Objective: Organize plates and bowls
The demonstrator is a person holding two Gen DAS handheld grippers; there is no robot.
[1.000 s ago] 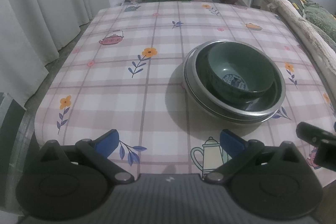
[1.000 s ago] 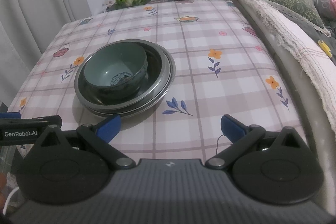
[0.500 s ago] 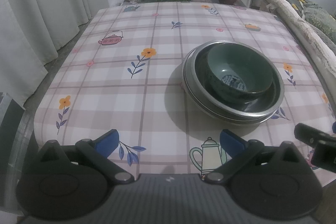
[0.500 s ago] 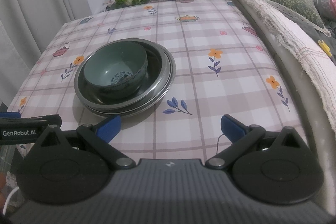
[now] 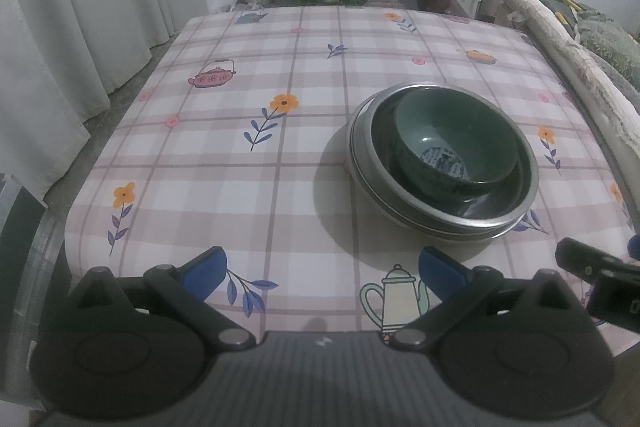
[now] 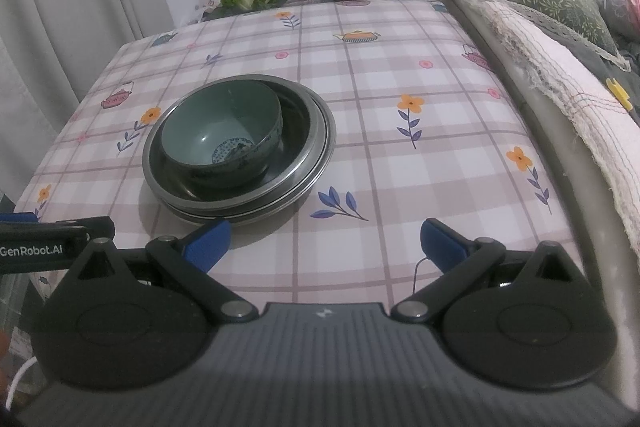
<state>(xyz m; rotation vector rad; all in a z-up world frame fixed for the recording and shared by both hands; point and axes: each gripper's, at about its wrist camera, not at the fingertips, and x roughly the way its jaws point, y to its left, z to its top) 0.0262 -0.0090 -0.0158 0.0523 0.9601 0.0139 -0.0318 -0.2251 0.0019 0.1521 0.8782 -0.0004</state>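
The stack of dishes sits on the worktop (image 5: 240, 187), ahead of both tools and touching neither. From the left hand-held gripper (image 5: 322, 269) it lies beyond and to the right of the gap between the blue fingertips (image 5: 206, 265); from the right hand-held gripper (image 6: 324, 241) it lies beyond and to the left, with the left blue pad just in front of the stack's near rim. Both grippers stand wide apart and hold nothing.

The green bowl (image 5: 456, 143) is glazed teal inside with a blue-and-white pattern at its bottom. It rests upright inside a dark bowl (image 5: 500, 201), which nests in stacked metal plates (image 5: 360, 163) with shiny rims. A checked tablecloth with flowers and teapots covers the worktop.
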